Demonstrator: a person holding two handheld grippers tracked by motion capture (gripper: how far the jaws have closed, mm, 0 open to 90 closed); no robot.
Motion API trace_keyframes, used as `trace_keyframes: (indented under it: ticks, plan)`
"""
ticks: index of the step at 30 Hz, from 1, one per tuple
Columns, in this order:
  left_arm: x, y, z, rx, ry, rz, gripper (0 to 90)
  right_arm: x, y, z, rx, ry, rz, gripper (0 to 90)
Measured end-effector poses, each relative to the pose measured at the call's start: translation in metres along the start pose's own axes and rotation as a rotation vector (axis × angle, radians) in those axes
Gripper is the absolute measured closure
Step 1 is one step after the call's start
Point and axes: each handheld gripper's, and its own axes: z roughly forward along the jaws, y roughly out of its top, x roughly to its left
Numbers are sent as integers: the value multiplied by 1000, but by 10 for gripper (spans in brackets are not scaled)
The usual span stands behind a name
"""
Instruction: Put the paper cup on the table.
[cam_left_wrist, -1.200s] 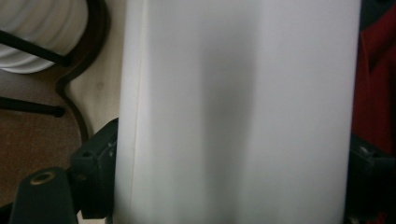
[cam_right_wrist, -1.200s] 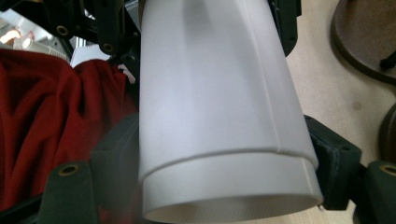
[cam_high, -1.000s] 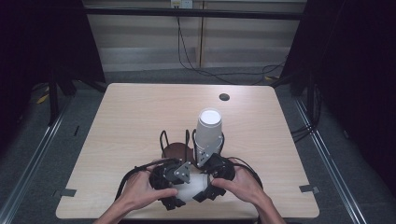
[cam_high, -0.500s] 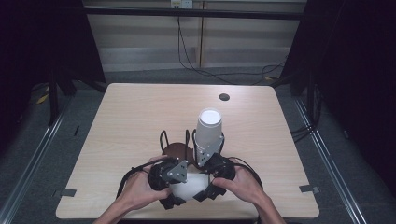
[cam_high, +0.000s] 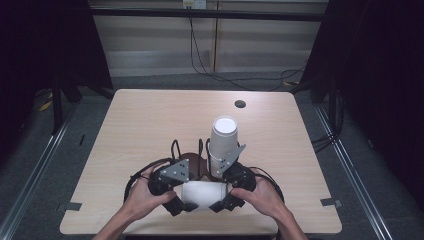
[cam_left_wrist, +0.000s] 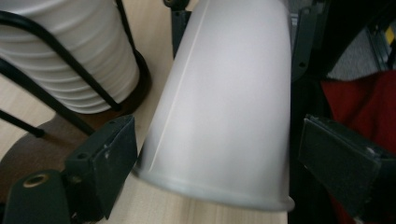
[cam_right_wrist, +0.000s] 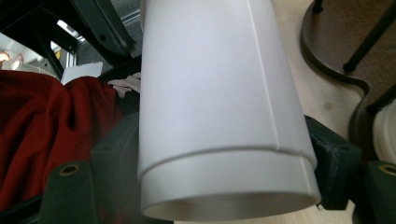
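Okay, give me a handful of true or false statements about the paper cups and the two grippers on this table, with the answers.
1. A stack of white paper cups stands in a black wire holder. True.
2. The right gripper is clamped on paper cups. True.
3. The left gripper pinches the cup between its jaws tight. False: a gap shows at one pad.
4. The held cups stand upright. False: they lie sideways.

We find the bench (cam_high: 150, 120) open from nine round to three o'clock; just ahead at twelve, the cup stack (cam_high: 223, 145) in its wire rack (cam_high: 192, 150) blocks us, seemingly close.
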Motion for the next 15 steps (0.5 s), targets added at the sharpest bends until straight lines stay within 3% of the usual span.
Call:
trace_keyframes:
  ticks: [3, 7, 11, 13, 15]
  plan:
    - [1, -1, -7, -40, 29, -22, 143, -2, -4, -3, -2, 1, 16, 243]
    - [4, -4, -13, -77, 29, -49, 145, -2, -6, -4, -9, -4, 22, 242]
    - [3, -13, -16, -90, 68, -48, 151, -2, -8, -8, -40, -13, 25, 242]
    - [4, -17, -19, -92, 67, -59, 151, -3, -10, -10, -60, -14, 27, 242]
    - [5, -21, -23, -131, 77, -75, 151, -4, -11, -12, -71, -25, 34, 242]
